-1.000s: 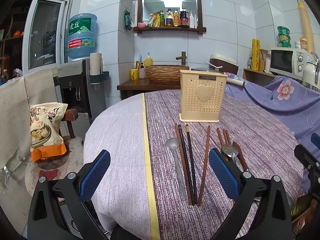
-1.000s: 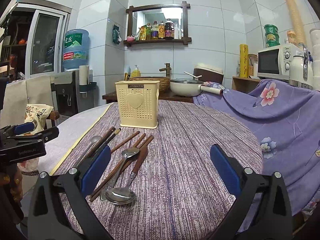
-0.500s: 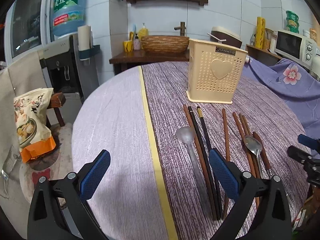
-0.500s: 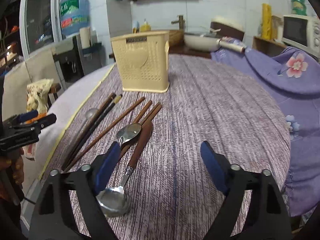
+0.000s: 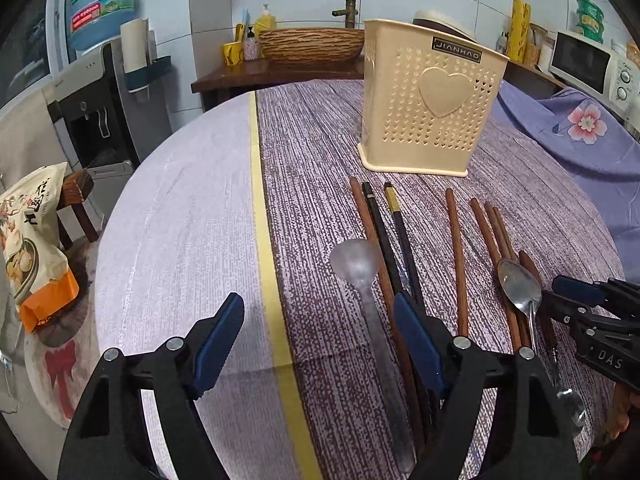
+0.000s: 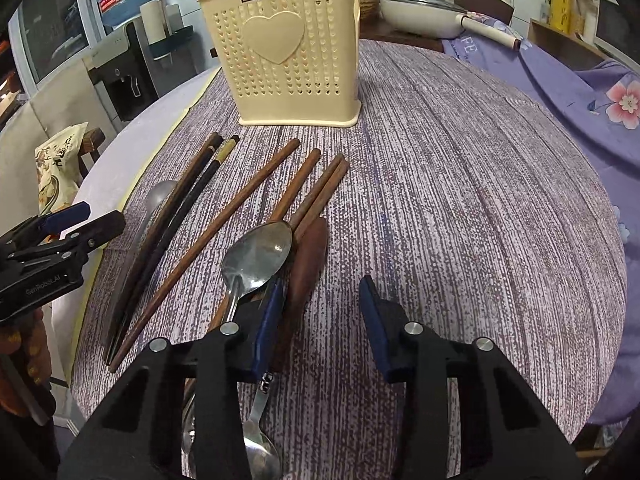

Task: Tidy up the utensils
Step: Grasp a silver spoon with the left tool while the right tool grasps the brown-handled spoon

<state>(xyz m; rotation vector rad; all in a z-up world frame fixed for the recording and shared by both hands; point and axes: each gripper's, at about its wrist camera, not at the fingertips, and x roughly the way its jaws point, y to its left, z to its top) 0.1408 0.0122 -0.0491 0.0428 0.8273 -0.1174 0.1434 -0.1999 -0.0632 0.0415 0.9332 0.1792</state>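
Observation:
A cream perforated utensil holder with a heart stands upright on the purple striped tablecloth; it also shows in the right wrist view. In front of it lie several brown and black chopsticks, a translucent spoon, a metal spoon and a wooden-handled spoon. My left gripper is open and empty, low over the translucent spoon's handle and the left chopsticks. My right gripper is open and empty, its left finger beside the wooden-handled spoon.
The round table's near edge curves close below the grippers. A yellow stripe divides the cloth. A purple flowered cloth lies right. A snack bag sits on a stool left. A water dispenser stands behind.
Both grippers have moved forward and down toward the utensils. The right gripper's jaws have narrowed around the wooden-handled spoon's place. The utensils have not moved.

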